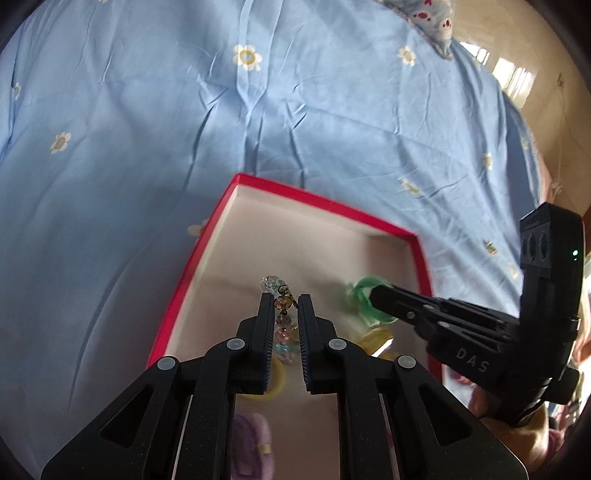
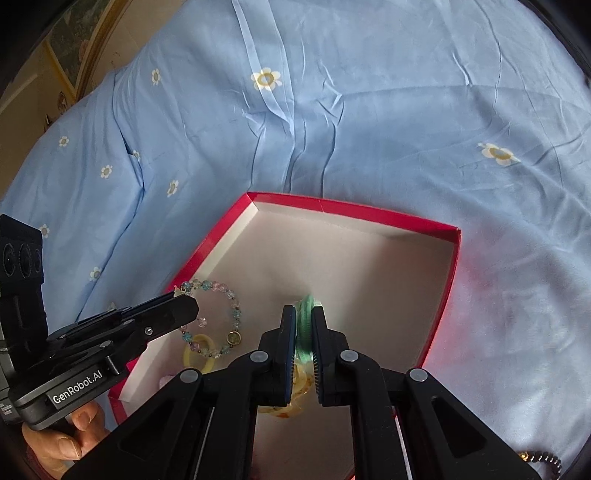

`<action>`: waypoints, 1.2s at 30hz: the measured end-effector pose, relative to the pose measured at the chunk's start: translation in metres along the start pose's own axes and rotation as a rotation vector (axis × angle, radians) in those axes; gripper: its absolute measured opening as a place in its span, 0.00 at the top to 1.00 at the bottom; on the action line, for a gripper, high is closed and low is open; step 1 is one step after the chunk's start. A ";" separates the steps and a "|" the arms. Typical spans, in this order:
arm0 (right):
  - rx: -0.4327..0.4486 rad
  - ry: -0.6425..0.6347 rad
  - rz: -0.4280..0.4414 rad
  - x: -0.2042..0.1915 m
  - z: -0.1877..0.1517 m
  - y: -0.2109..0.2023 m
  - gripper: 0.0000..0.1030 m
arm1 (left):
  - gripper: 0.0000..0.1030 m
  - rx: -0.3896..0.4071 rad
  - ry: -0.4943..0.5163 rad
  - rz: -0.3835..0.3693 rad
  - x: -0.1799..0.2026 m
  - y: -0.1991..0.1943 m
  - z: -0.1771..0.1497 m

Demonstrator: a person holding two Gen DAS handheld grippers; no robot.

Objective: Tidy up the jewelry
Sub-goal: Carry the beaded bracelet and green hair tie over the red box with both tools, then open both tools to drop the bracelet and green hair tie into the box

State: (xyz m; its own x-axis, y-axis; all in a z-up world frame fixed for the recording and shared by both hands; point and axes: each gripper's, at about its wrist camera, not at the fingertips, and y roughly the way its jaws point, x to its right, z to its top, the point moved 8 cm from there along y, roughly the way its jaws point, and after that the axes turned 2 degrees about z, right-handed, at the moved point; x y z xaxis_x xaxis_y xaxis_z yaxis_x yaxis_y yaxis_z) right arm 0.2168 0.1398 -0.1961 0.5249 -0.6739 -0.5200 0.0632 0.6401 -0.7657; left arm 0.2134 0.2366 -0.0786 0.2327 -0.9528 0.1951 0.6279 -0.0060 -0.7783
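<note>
A red box (image 1: 207, 236) (image 2: 354, 210) with a pale inside lies open on the blue bedspread. My left gripper (image 1: 285, 300) (image 2: 184, 308) is shut on a pastel beaded bracelet (image 1: 282, 295) (image 2: 218, 317) and holds it over the box's left part. My right gripper (image 2: 303, 308) (image 1: 373, 295) is shut on a green bangle (image 2: 305, 321) (image 1: 365, 299) and holds it upright over the box. A yellow ring (image 2: 201, 356) (image 1: 275, 384) and an amber-yellow bangle (image 2: 295, 384) (image 1: 375, 341) lie on the box floor.
A blue flowered bedspread (image 1: 184, 110) (image 2: 369, 110) surrounds the box. A dark beaded bracelet (image 2: 543, 459) lies on it at the lower right. A purple item (image 1: 251, 439) lies in the box's near end. A patterned pillow (image 1: 432, 18) is far back.
</note>
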 end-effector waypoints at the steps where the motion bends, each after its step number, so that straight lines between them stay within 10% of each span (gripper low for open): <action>1: -0.007 0.000 -0.003 0.001 -0.002 0.002 0.92 | 0.89 -0.003 0.003 0.006 -0.001 0.002 -0.001; 36: 0.036 0.014 -0.012 0.005 -0.013 -0.037 0.71 | 0.65 0.000 0.010 0.071 -0.001 -0.028 -0.013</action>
State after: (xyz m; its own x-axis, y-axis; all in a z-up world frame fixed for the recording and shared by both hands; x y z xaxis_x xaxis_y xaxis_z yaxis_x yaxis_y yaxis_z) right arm 0.2061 0.1085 -0.1754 0.5121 -0.6865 -0.5163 0.0998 0.6445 -0.7580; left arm 0.1858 0.2337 -0.0648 0.2693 -0.9537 0.1339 0.6103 0.0614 -0.7898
